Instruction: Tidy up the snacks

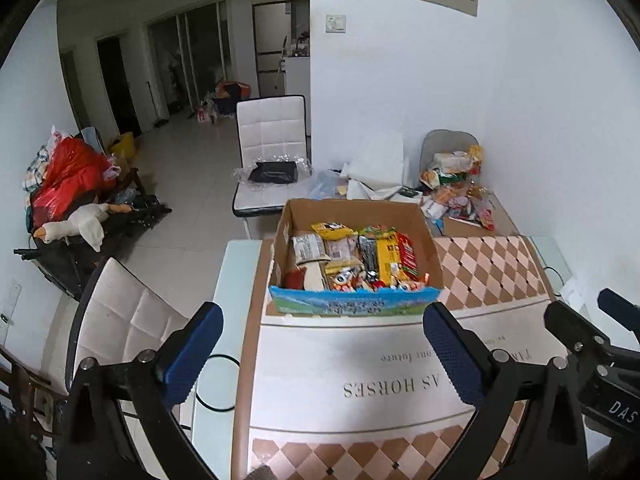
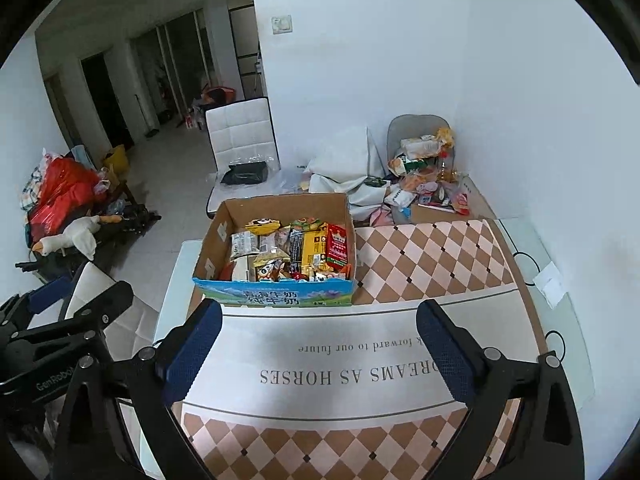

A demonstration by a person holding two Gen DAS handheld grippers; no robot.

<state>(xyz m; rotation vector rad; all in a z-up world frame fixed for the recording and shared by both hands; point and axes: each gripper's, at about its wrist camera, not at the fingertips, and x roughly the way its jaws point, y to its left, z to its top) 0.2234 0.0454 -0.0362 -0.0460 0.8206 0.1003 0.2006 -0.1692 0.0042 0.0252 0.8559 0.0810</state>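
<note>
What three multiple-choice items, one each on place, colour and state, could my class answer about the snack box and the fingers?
1. Where is the box?
A. on the table
B. on the chair
C. on the floor

2. What colour is the box's printed front?
A. red
B. blue
C. black

3. How are the right gripper fingers?
A. shut on a packet
B. shut, empty
C. open, empty

Answers:
1 A, it stands on the table.
2 B, the near panel is blue.
3 C, only the tablecloth shows between them.
</note>
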